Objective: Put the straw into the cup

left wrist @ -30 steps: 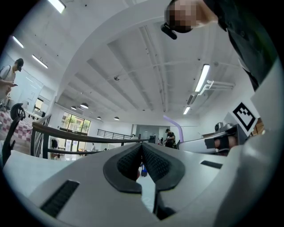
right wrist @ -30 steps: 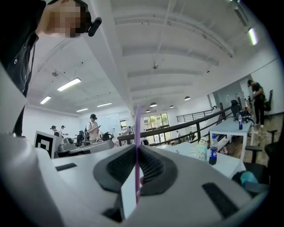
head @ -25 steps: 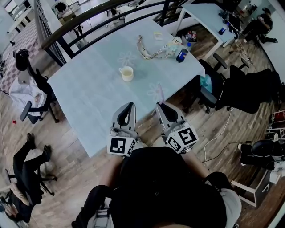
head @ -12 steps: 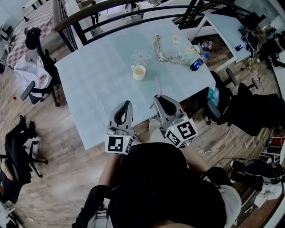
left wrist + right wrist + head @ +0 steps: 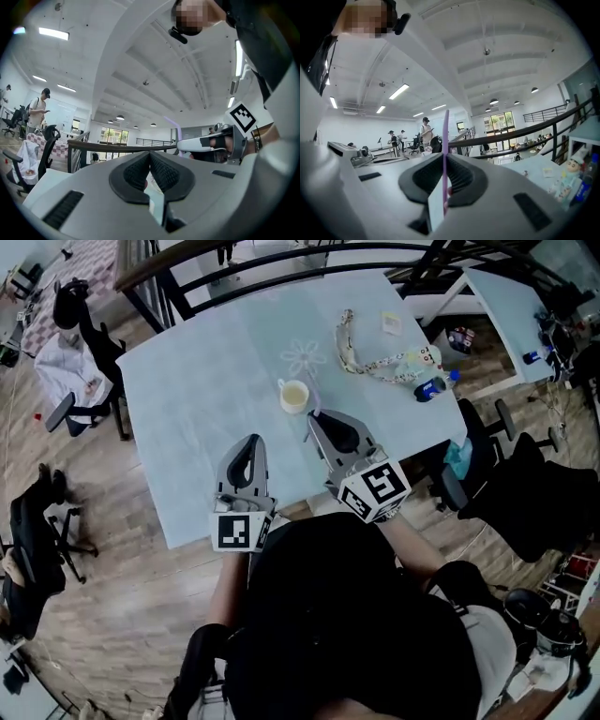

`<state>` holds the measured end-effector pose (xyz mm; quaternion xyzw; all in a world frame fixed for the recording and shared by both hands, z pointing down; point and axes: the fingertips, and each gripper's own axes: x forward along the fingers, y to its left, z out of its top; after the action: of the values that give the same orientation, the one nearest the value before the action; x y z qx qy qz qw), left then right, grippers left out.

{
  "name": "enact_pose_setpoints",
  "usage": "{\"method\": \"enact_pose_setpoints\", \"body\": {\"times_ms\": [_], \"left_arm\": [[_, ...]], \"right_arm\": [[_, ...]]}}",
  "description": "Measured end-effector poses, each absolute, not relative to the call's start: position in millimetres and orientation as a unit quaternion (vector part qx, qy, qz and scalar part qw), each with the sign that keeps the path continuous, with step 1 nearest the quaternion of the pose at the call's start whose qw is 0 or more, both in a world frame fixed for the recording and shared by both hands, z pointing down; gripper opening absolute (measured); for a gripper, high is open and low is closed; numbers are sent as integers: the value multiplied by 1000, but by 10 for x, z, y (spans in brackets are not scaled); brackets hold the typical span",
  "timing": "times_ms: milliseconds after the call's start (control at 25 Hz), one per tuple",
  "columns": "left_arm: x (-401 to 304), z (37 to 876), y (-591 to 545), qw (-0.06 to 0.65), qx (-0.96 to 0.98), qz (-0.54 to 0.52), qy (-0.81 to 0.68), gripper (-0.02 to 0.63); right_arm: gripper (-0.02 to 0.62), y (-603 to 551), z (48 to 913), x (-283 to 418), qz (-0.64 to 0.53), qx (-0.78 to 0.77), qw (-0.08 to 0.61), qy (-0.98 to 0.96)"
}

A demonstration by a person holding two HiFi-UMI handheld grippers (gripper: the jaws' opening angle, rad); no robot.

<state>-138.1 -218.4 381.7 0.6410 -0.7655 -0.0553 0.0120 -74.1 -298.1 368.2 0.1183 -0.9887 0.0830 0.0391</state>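
Right hand-held gripper [image 5: 444,161]: clenched on the straw [image 5: 446,136], which is pinched thinly between the pads and points to 12 o'clock in the right gripper view.
Left hand-held gripper [image 5: 150,159]: jaws are pressed together with nothing held; in the head view it is parked at 7 o'clock of the cup [image 5: 294,396].
Cup: it stands upright on the tabletop [image 5: 197,399], mouth up, near the right gripper's tips and at their 11 o'clock.
Straw's place: it is carried above the tabletop, with its free end seen just beside the cup at the cup's 4 o'clock. It is not yet inside.
Step judged: the straw's end is being lined up over the cup's mouth.
Risk, miss: the rim may be struck or the mouth overshot, since the straw is thin and the opening is small.
Risk, tip-over: the cup is unsteadied by the left gripper, so it may be pushed or toppled by a sideways nudge.
Risk, slip: the straw may be rotated or dropped if the pinch is eased early.
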Motion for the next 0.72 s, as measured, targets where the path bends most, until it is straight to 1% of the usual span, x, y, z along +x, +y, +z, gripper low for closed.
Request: {"method": "enact_pose_setpoints", "body": {"times_ms": [200,440,560,720], "left_arm": [[-1434,3770,-2537,17,607,-55,-793,14],[-1504,3902,-2842,19,578,-54,-814,14],[-1571,4023,-2908,40,562,-39,-825,14],[-1673,4077,-3010,44,543,-51,-837,14]], "right_arm": [[29,-3359,3757,-904,86,76,48,-992],[29,-3821,4041,-1111,93,48,71,-992],[29,-3981,4192,-1243,103,40,81,-991],[29,-4163,4407,-1420,117,35,92,-988]]}}
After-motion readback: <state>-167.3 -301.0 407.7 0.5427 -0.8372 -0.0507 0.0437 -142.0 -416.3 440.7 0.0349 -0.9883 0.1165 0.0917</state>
